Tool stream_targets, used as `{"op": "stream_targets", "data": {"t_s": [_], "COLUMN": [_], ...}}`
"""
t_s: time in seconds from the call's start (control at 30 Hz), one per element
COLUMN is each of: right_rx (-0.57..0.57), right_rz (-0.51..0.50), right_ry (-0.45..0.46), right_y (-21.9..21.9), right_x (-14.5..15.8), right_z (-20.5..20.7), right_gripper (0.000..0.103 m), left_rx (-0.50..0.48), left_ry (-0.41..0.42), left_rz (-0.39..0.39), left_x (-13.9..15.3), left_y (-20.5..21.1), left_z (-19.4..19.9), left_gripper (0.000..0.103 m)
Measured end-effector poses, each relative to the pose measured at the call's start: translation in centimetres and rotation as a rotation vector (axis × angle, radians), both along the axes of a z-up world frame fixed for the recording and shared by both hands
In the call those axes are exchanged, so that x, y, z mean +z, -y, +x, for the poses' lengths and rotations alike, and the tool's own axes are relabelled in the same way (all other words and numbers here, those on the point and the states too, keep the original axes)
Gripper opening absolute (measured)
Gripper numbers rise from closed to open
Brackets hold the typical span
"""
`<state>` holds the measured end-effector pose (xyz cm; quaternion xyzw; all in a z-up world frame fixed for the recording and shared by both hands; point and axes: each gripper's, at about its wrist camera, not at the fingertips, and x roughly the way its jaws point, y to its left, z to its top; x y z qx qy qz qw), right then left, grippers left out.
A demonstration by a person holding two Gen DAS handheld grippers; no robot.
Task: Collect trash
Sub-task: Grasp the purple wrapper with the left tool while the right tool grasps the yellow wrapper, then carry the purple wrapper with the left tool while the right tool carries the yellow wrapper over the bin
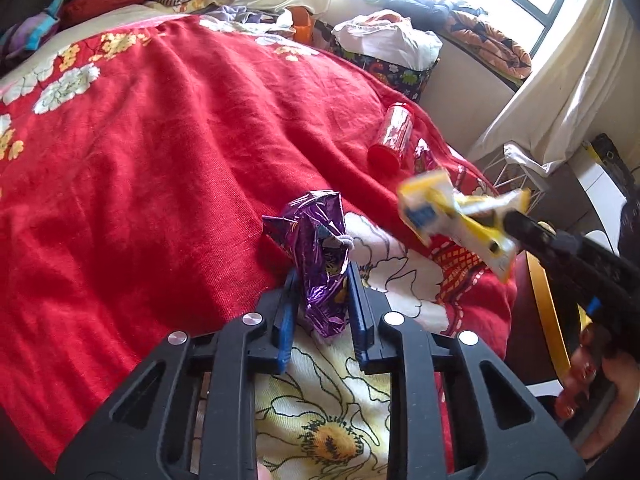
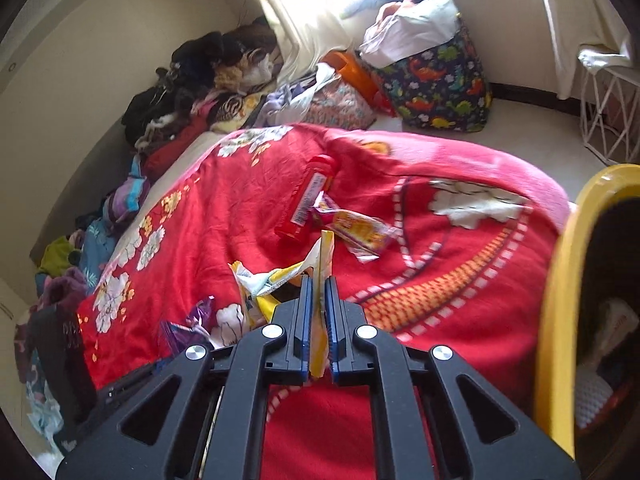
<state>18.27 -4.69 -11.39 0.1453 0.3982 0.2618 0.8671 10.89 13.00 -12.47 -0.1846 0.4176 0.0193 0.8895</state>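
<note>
My left gripper is shut on a crumpled purple foil wrapper, held just above the red blanket. My right gripper is shut on a yellow and white wrapper; that wrapper also shows blurred in the left wrist view, held in the air to the right. A red plastic tube lies on the blanket beside a pink and yellow wrapper. The tube shows in the left wrist view too. The purple wrapper appears at lower left of the right wrist view.
A yellow-rimmed bin stands at the right by the bed's edge. A dinosaur-print bag and a white wire basket sit on the floor beyond the bed. Clothes are piled along the wall.
</note>
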Motion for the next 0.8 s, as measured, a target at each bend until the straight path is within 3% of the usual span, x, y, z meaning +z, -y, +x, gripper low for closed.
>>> {"op": "stream_targets", "data": {"t_s": [0.5,0.8], "right_rx": [-0.17,-0.289], "right_rz": [0.037,0.045], "right_ry": [0.091,0.105], "right_y": [8.7,13.6], "right_x": [3.4,3.8], "right_z": [-2.9,-4.3], "right_gripper": [0.007,0.007], "left_rx": [-0.108,-0.181], "left_ry": [0.107,0.141], "left_rz": [-0.011,-0.018], "left_x": [4.4,5.6], "left_y": [4.7,7.7], "left_z": [0.6,0.7], "left_gripper": [0.015,0.015]}}
